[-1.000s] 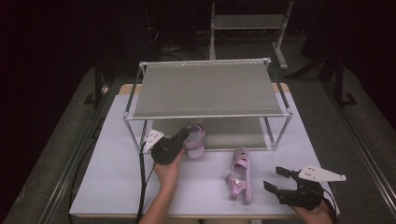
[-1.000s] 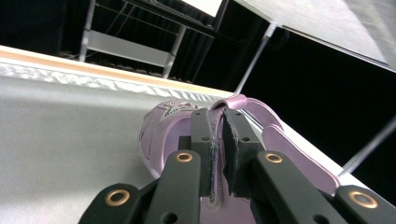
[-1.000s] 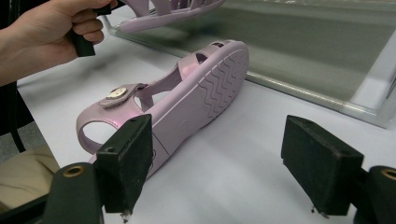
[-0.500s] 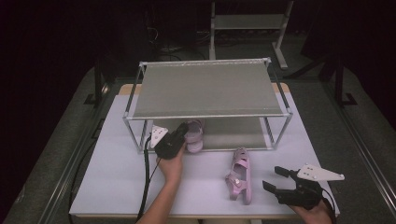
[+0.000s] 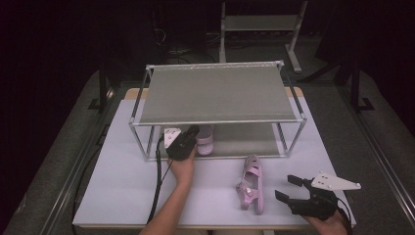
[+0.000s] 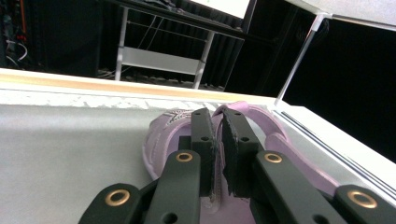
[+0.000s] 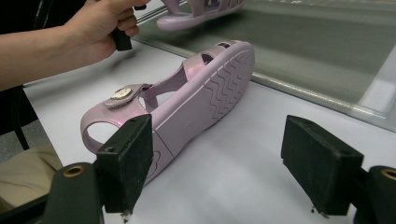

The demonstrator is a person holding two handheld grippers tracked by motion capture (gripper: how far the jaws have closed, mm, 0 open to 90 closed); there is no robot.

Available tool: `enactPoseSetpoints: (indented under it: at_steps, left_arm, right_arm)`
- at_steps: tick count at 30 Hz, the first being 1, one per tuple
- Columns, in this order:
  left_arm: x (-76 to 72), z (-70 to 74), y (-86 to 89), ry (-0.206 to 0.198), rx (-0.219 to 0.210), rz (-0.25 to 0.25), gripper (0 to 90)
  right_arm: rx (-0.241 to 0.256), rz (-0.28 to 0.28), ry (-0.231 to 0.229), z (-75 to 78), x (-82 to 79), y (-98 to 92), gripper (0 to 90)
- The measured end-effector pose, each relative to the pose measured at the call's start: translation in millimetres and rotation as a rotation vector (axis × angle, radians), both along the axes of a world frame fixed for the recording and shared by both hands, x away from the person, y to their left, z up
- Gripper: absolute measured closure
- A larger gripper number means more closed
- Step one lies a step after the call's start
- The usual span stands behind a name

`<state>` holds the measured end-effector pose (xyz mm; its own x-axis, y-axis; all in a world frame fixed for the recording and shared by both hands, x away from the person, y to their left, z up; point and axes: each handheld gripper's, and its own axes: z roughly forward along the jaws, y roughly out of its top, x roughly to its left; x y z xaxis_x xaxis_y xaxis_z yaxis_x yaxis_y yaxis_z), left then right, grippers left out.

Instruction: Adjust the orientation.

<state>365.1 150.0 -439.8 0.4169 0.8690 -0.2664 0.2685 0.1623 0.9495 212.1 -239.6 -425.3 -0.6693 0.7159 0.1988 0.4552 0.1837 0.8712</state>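
Now the left gripper (image 5: pixel 191 134) pinches 1 pink sandal (image 5: pixel 204 139) over the rack's lower shelf (image 5: pixel 244 142); the right gripper (image 5: pixel 289 188), jaws spread, sits just right of the second sandal (image 5: pixel 250 183) on the desk (image 5: pixel 122 186).

Readable text: none in any view.
Sandal (image 7: pixel 187 93) at 10 o'clock: round emblem on strap, no legible lettering.
Labels/numbers: none legible.

Light falls from overhead onto the desk (image 5: pixel 122 196), which glows pale and even while the room around it sinks into near black. Shadows are soft and short, as under the sandal (image 7: pixel 187 98) lying on its side. The shelf rack (image 5: pixel 215 93) dims its lower tier. In the left gripper view the close black jaws are slightly soft, the background grainy.
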Motion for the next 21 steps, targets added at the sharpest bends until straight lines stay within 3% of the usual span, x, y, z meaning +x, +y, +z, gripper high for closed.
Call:
enactPoseSetpoints:
  at_steps: [6,8,10,21]
  left_arm:
    - [3.9,-1.5,-5.5,0.038,-0.018,0.014,83.7]
    - [5.4,-3.9,-3.9,0.052,0.034,-0.001,83.7]
    - [5.5,-5.5,-4.8,0.061,0.043,-0.027,83.2]
    - [1.1,-4.3,-6.4,0.081,0.066,-0.056,78.8]
  right_arm:
    - [-0.001,0.005,-0.002,0.6,-1.4,0.4,24.8]
    - [0.0,0.005,-0.005,0.9,-2.1,0.4,24.8]
    - [0.0,0.005,-0.005,0.9,-2.3,0.4,24.8]
    - [-0.007,0.01,-0.009,1.4,-2.9,2.1,24.8]
